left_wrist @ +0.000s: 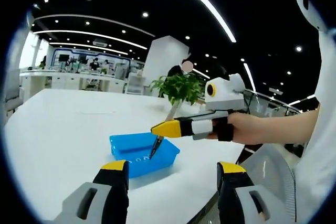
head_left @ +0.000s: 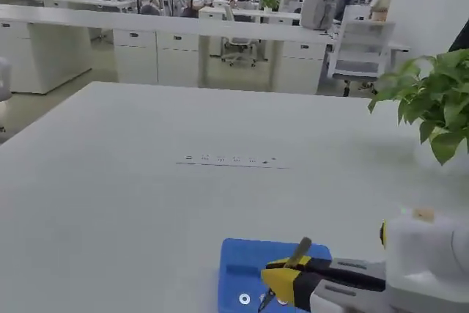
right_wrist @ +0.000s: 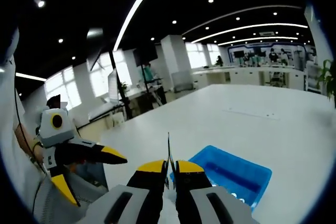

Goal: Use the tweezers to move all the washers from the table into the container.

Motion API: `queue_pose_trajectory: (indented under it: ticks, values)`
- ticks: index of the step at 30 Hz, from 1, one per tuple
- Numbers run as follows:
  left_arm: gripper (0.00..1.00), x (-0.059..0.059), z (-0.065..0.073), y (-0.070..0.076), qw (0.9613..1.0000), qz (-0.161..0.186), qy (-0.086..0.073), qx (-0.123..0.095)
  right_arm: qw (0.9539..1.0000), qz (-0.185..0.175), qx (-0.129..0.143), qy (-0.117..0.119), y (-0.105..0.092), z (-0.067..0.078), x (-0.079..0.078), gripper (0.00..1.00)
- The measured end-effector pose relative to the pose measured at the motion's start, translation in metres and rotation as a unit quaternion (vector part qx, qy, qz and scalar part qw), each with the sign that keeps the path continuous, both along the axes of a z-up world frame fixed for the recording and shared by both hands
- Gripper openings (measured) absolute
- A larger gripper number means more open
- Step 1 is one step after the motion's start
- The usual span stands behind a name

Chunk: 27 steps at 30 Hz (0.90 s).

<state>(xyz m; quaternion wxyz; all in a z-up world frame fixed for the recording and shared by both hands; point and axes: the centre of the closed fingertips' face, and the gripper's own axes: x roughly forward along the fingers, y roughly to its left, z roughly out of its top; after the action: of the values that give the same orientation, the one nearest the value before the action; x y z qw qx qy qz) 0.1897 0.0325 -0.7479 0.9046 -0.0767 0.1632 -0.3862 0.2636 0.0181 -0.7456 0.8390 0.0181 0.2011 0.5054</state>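
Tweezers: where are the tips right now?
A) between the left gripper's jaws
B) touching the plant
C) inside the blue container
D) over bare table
C: in the left gripper view the tweezers, clamped in the right gripper, angle down so that their tips sit within the blue container.

3 views — all facing container [head_left: 238, 263]
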Motion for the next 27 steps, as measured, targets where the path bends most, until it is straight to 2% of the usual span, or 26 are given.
queue_pose_trajectory:
  ticks: [1,3,5,7,8,11,13,14,15,17,18,19,20,21,23,24,27]
  values:
    - [0.67,-0.004,-0.005,-0.003,0.9998,-0.016,0.008,0.009,0.9999,0.011,-0.008,0.003,-0.002,-0.003,-0.007,0.04]
    - [0.63,-0.007,-0.012,-0.003,0.9994,-0.018,0.021,0.023,0.9996,0.025,-0.012,0.006,-0.006,-0.005,-0.018,0.04]
    - [0.60,-0.011,-0.015,-0.005,0.9989,-0.029,0.025,0.027,0.9990,0.040,-0.015,0.012,-0.011,-0.010,-0.027,0.04]
    - [0.54,-0.015,-0.018,-0.006,0.9977,-0.043,0.032,0.041,0.9982,0.051,-0.025,0.017,-0.016,-0.016,-0.036,0.04]
    - [0.50,-0.018,-0.019,-0.008,0.9969,-0.053,0.041,0.042,0.9971,0.064,-0.036,0.019,-0.020,-0.021,-0.043,0.04]
    - [0.39,-0.025,-0.015,-0.017,0.9940,-0.089,0.053,0.035,0.9944,0.087,-0.057,0.017,-0.031,-0.028,-0.056,0.04]
    - [0.33,-0.026,-0.010,-0.024,0.9918,-0.111,0.042,0.047,0.9924,0.103,-0.067,0.015,-0.037,-0.029,-0.065,0.04]
    - [0.32,-0.028,-0.008,-0.030,0.9895,-0.129,0.039,0.054,0.9907,0.113,-0.075,0.011,-0.041,-0.030,-0.070,0.04]
    - [0.32,-0.029,-0.008,-0.035,0.9872,-0.142,0.042,0.058,0.9893,0.121,-0.081,0.008,-0.044,-0.031,-0.073,0.04]
    - [0.31,-0.032,-0.004,-0.047,0.9810,-0.178,0.037,0.068,0.9858,0.136,-0.098,-0.005,-0.049,-0.033,-0.080,0.04]
    - [0.29,-0.036,-0.003,-0.053,0.9757,-0.201,0.038,0.078,0.9845,0.141,-0.103,-0.012,-0.051,-0.033,-0.083,0.04]
    - [0.27,-0.036,-0.002,-0.058,0.9722,-0.214,0.030,0.089,0.9807,0.152,-0.118,-0.033,-0.053,-0.034,-0.086,0.04]
    - [0.25,-0.037,0.002,-0.064,0.9683,-0.228,0.023,0.098,0.9761,0.167,-0.133,-0.041,-0.055,-0.036,-0.090,0.04]
    - [0.23,-0.039,0.006,-0.070,0.9646,-0.243,0.020,0.100,0.9703,0.186,-0.147,-0.048,-0.056,-0.038,-0.097,0.04]
    - [0.20,-0.043,0.015,-0.082,0.9572,-0.272,0.012,0.100,0.9615,0.210,-0.166,-0.060,-0.059,-0.042,-0.106,0.03]
    - [0.20,-0.044,0.019,-0.086,0.9554,-0.278,0.012,0.100,0.9597,0.214,-0.171,-0.063,-0.060,-0.043,-0.109,0.03]
    - [0.19,-0.045,0.029,-0.097,0.9494,-0.297,0.000,0.102,0.9600,0.213,-0.171,-0.062,-0.062,-0.044,-0.115,0.03]
